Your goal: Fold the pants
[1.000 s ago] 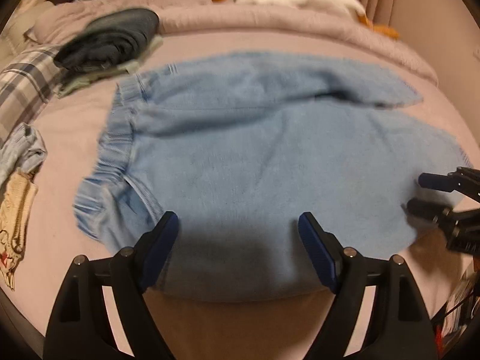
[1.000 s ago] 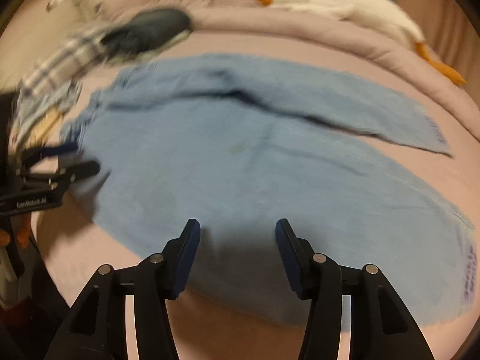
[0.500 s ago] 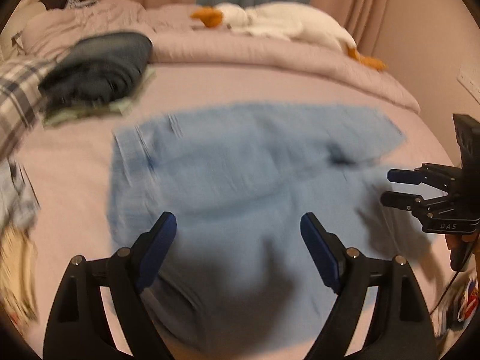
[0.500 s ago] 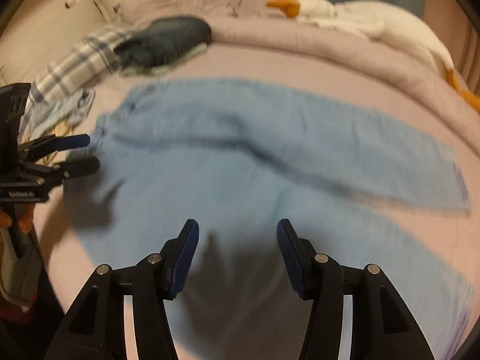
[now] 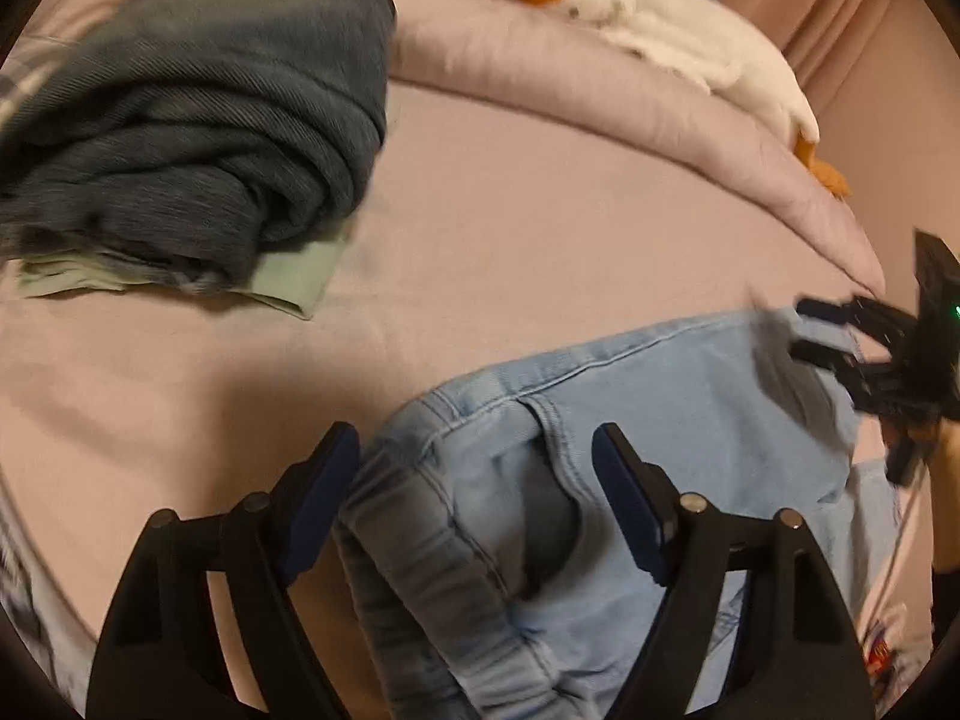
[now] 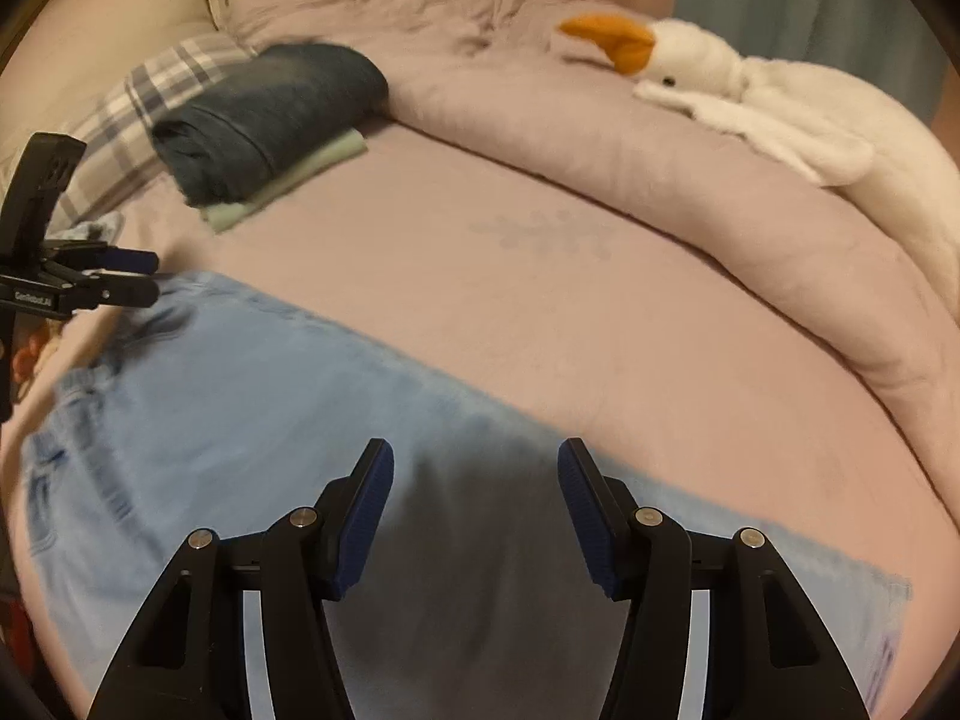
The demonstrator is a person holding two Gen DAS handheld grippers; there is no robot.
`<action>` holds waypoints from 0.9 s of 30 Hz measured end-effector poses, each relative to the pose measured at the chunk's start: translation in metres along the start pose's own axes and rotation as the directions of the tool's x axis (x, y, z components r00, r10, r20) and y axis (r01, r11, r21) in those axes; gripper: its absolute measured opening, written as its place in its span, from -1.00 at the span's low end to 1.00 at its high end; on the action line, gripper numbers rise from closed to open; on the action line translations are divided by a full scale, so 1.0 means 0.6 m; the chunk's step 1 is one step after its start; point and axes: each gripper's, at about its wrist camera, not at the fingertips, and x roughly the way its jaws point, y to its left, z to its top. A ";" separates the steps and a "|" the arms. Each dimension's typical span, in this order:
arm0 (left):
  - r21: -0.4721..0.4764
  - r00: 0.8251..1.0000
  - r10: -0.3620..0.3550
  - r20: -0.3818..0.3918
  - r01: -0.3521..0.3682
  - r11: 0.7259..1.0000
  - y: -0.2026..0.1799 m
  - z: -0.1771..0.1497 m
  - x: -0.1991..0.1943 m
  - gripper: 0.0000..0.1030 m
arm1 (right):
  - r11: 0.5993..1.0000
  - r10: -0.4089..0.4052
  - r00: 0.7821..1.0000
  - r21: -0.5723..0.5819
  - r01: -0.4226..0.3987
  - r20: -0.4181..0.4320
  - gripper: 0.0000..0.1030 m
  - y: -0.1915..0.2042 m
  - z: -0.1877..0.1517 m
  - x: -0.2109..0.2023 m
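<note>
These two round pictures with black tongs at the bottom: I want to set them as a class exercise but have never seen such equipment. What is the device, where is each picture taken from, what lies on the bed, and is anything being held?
There is no robot here. A person holds a two-finger gripper in each hand, and a wide-angle camera on each one looks forward along its fingers, hence the round, bent pictures.

One picture comes from the left gripper, the other from the right gripper; each also shows the other gripper at its edge.

On the pink bed lie light blue jeans, to be folded. Farther back sit a folded dark garment on a pale green one, a plaid cloth, a rolled pink duvet and a white plush goose.

Nothing is held. The left jaws are closing around the waistband area without pressing it; the right jaws are opening above the jeans.
</note>
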 end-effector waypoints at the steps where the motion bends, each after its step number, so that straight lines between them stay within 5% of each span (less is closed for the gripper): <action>1: 0.015 0.999 -0.001 -0.033 0.002 1.000 0.004 0.001 0.006 0.44 | 1.000 0.008 1.000 -0.007 -0.008 -0.017 0.11 -0.006 0.007 0.016; 3: 0.041 0.997 0.011 -0.075 -0.008 0.999 0.011 0.004 0.016 0.15 | 1.000 0.024 0.998 -0.014 -0.025 -0.053 0.11 -0.013 0.014 0.037; 7: 0.065 0.991 -0.018 -0.134 0.027 0.998 0.028 0.015 0.019 -0.03 | 0.997 0.060 0.980 -0.035 -0.068 -0.189 0.11 -0.022 0.000 0.085; 8: 0.093 0.990 0.011 -0.139 0.002 0.996 0.026 0.015 0.018 -0.29 | 0.997 0.059 0.981 -0.042 -0.068 -0.187 0.11 -0.020 0.001 0.084; 9: 0.119 0.988 0.041 -0.147 -0.023 0.993 0.025 0.013 0.019 -0.32 | 0.997 0.058 0.980 -0.043 -0.067 -0.190 -0.01 -0.018 0.002 0.083; 12: 0.143 0.986 0.079 -0.144 -0.059 0.988 0.014 0.009 0.015 -0.34 | 0.995 0.001 0.985 -0.099 -0.019 -0.172 -0.85 -0.001 0.005 0.073; 18: 0.252 0.959 0.284 -0.003 -0.274 0.928 -0.063 0.015 -0.013 -0.72 | 0.947 -0.237 0.963 -0.252 0.199 -0.128 -1.00 0.063 0.015 0.061; 20: 0.284 0.931 0.353 0.090 -0.363 0.887 -0.092 0.012 -0.039 -0.74 | 0.929 -0.304 0.949 -0.245 0.278 -0.077 -1.00 0.068 0.028 0.043; 23: 0.315 0.924 0.368 0.100 -0.381 0.869 -0.106 -0.009 -0.056 -0.79 | 0.840 -0.500 0.866 -0.230 0.491 0.023 -1.00 0.064 0.048 0.005; 25: 0.345 0.924 0.368 0.100 -0.379 0.858 -0.106 -0.030 -0.065 -0.79 | 0.894 -0.424 0.906 -0.157 0.420 0.014 -1.00 0.049 0.049 -0.035; 26: 0.347 0.925 0.369 0.089 -0.376 0.859 -0.105 -0.036 -0.067 -0.79 | 0.942 -0.312 0.950 -0.139 0.304 -0.034 -1.00 0.048 0.042 -0.048; 27: 0.346 0.923 0.375 0.082 -0.380 0.858 -0.103 -0.043 -0.066 -0.78 | 0.965 -0.237 0.970 -0.134 0.227 -0.063 -1.00 0.056 0.034 -0.053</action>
